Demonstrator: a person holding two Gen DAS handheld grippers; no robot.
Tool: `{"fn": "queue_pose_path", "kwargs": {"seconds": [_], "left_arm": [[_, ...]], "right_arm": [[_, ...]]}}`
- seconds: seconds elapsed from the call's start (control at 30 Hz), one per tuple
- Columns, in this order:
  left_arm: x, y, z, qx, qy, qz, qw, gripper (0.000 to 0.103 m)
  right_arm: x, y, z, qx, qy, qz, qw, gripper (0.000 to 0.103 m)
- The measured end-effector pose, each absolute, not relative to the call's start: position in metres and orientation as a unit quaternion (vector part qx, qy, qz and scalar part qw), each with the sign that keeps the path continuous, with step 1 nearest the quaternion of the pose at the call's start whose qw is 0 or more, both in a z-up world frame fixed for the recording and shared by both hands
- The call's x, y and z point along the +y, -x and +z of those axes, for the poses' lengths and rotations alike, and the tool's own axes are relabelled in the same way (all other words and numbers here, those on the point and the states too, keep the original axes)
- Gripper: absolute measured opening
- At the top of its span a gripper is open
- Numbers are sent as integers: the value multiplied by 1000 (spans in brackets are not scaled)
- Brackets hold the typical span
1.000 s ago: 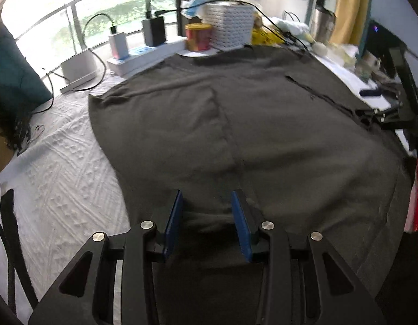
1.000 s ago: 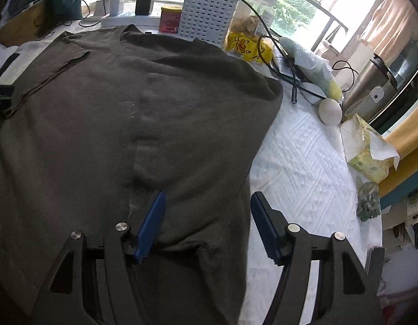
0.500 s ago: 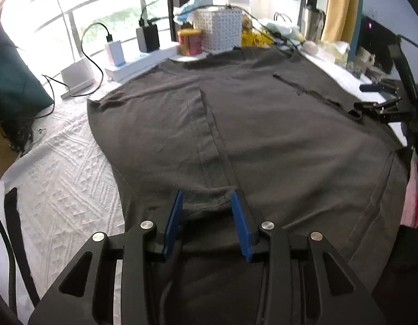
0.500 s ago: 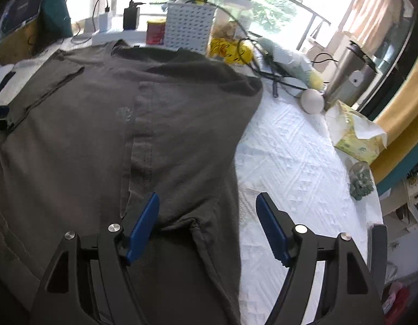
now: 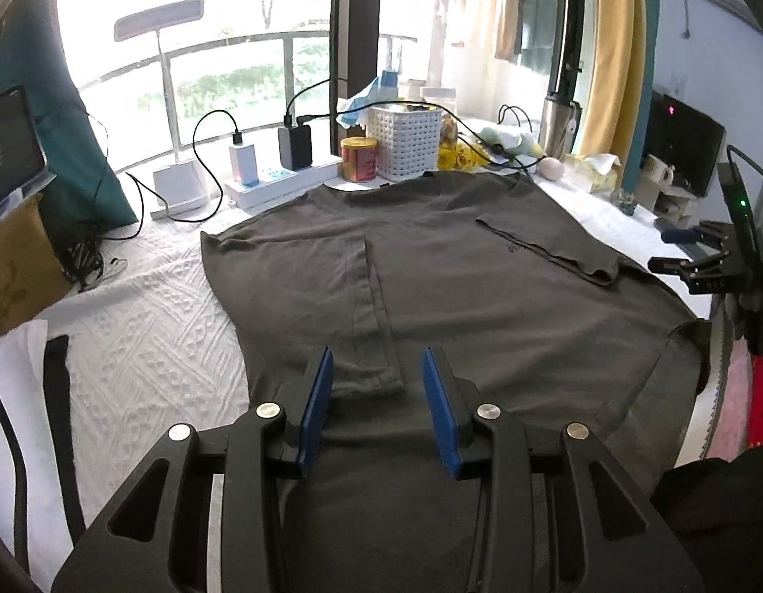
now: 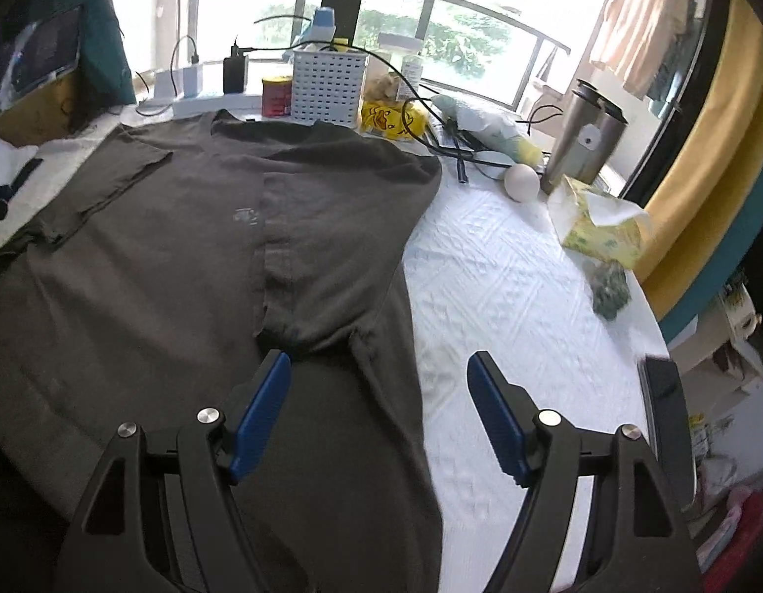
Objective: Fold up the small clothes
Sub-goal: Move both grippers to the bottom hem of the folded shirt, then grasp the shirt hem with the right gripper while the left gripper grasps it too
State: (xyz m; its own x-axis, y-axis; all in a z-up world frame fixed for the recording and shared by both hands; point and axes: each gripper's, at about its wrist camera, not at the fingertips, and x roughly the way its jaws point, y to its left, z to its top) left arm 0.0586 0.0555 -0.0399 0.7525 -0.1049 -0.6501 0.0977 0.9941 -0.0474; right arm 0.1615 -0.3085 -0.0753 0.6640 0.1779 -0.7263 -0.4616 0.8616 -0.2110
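Left wrist view, shirt: dark grey t-shirt point(image 5: 480, 296) spread flat on the white textured table cover point(image 5: 149, 346), collar toward the far edge by the window; near hem runs under the camera at the near edge.
Left wrist view, sleeves: both folded inward onto the body; one sleeve strip point(image 5: 371, 316) ends just ahead of the pads.
Left wrist view, left gripper point(image 5: 376, 407): jaws partly apart, nothing pinched; cloth lies below and between them, not pressed.
Left wrist view, other claw: right gripper point(image 5: 698, 252) at the table's right edge, beside the shirt.
Right wrist view, shirt: same t-shirt point(image 6: 159, 257); its right side edge runs down the middle of the table cover point(image 6: 505, 296).
Right wrist view, right gripper point(image 6: 379, 415): jaws have just been opening and now stand wide, empty; folded sleeve end just ahead of the left pad.
Handling: light, soft, limp; likely slides easily and sags if lifted at one point.
Grasp: judged best at the hem corners, one per claw, pinching all layers.
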Motion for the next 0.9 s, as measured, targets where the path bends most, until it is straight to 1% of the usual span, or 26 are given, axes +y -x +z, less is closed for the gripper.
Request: {"fn": "queue_pose_path", "kwargs": {"seconds": [0.23, 0.4, 0.63, 0.7, 0.77, 0.83, 0.9], "left_arm": [[54, -29, -42, 330, 19, -57, 942, 40], [64, -10, -43, 323, 56, -56, 943, 40], [82, 17, -58, 356, 67, -23, 932, 40], [90, 26, -60, 362, 68, -9, 930, 40], [97, 36, -61, 365, 70, 5, 928, 40], [104, 46, -63, 369, 72, 15, 927, 40], [108, 58, -67, 376, 71, 21, 923, 40]], "right_arm": [[-322, -124, -75, 365, 174, 180, 897, 74], [-335, -104, -84, 372, 136, 178, 901, 74], [-350, -80, -103, 389, 111, 171, 898, 73], [-354, -77, -106, 395, 106, 172, 896, 67], [-356, -74, -109, 399, 102, 174, 895, 67], [-355, -73, -113, 405, 97, 181, 891, 63], [-353, -72, -117, 411, 102, 183, 887, 54]]}}
